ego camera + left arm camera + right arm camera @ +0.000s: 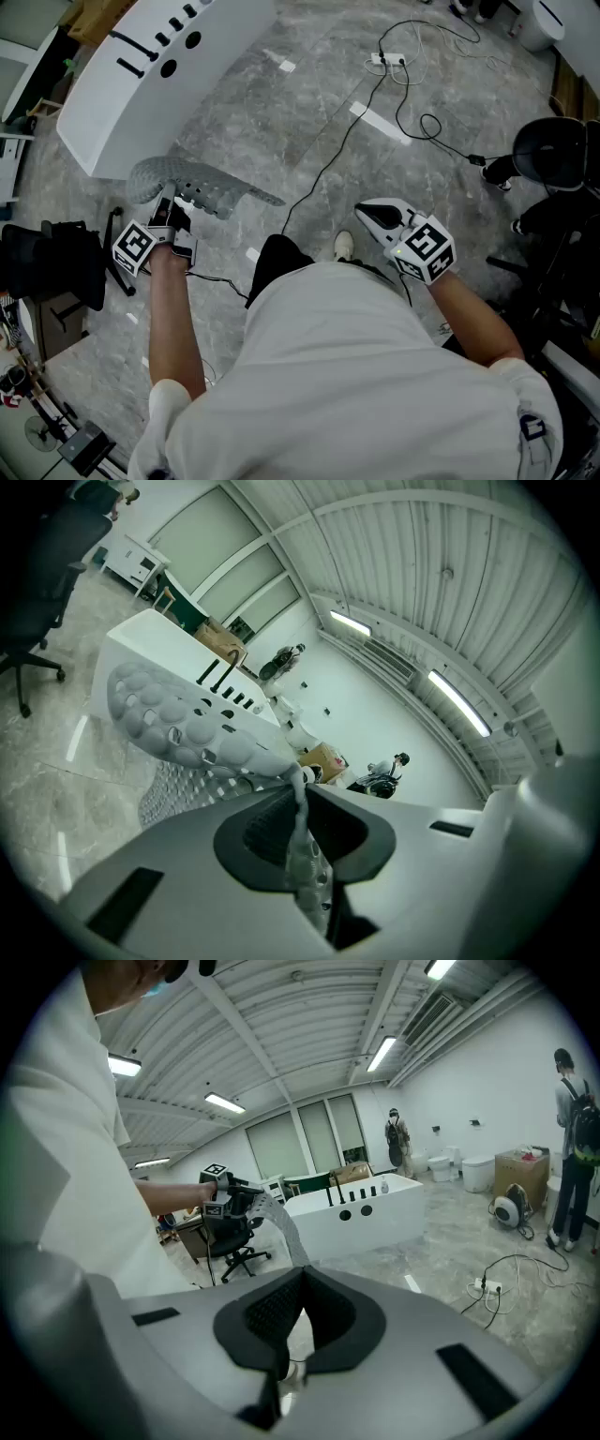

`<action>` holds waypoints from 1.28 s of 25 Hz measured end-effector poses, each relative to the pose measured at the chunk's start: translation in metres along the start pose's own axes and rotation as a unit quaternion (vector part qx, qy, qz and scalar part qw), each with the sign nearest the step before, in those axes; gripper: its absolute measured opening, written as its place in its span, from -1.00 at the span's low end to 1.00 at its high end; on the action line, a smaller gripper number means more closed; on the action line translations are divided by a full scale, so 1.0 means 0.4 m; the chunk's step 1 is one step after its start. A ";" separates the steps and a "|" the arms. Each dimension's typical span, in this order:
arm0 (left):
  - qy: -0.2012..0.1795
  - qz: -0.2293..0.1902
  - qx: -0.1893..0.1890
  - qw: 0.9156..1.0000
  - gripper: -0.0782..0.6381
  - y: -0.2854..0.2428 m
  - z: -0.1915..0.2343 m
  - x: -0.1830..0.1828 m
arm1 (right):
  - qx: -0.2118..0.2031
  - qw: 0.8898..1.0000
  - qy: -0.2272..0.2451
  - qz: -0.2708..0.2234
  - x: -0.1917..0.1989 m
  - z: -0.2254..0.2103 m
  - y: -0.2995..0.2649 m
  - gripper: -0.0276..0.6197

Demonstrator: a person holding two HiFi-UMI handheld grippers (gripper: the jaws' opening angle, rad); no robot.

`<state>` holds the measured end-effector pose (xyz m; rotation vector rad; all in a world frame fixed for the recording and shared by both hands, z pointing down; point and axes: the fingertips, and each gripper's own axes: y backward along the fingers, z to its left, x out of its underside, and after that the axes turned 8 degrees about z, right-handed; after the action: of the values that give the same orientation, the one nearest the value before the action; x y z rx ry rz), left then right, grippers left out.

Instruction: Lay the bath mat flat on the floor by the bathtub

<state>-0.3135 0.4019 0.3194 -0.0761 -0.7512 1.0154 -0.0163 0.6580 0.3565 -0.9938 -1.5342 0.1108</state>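
In the head view the left tongs [167, 217] are clamped on one edge of the grey bath mat [202, 187]. It is held up off the grey floor [309, 103], not yet laid. Its long axis runs rightwards from these tongs, and its free end points toward the right tongs [370, 214], with a clear gap between the two. The white bathtub [159, 66] lies ahead of the left tongs, just beyond the mat. A black cable [337, 150] crosses the floor ahead of the right tongs. In the left gripper view the jaws pinch a thin fold of the mat, and the studded sheet rises ahead and to the left, with the bathtub behind it. In the right gripper view the jaws are closed to a narrow slit with nothing in them. The mat hangs from the left tongs, ahead and to the left, between the right tongs and the bathtub. The free end is probably the part to catch next, and the right tongs are the nearer to it.
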 end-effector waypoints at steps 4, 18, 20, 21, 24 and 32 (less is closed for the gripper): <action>0.009 0.006 0.007 1.000 -0.65 -0.039 -0.063 0.033 | 0.004 1.000 -0.018 -0.017 0.006 -0.040 0.062 -0.89; 0.000 0.031 0.057 0.998 -0.65 -0.371 -0.190 -0.021 | 0.011 0.998 -0.062 -0.024 -0.055 -0.264 -0.029 -0.59; -0.007 0.039 0.070 0.997 -0.65 -0.436 -0.197 -0.048 | 0.009 0.997 -0.071 -0.021 -0.091 -0.310 -0.071 -0.61; -0.009 0.044 0.079 0.996 -0.65 -0.468 -0.200 -0.065 | 0.007 0.997 -0.072 -0.018 -0.116 -0.331 -0.097 -0.62; -0.011 0.065 0.080 0.995 -0.65 -0.563 -0.181 -0.124 | 0.002 0.998 -0.069 -0.007 -0.215 -0.388 -0.181 -0.65; -0.042 0.113 0.097 0.988 -0.65 -0.872 -0.183 -0.300 | -0.001 0.999 -0.047 0.010 -0.476 -0.572 -0.373 -0.69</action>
<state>-0.0477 0.1365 0.3368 0.0520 -0.7266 1.3095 0.0803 0.3391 0.3559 -1.0173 -1.6105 0.1711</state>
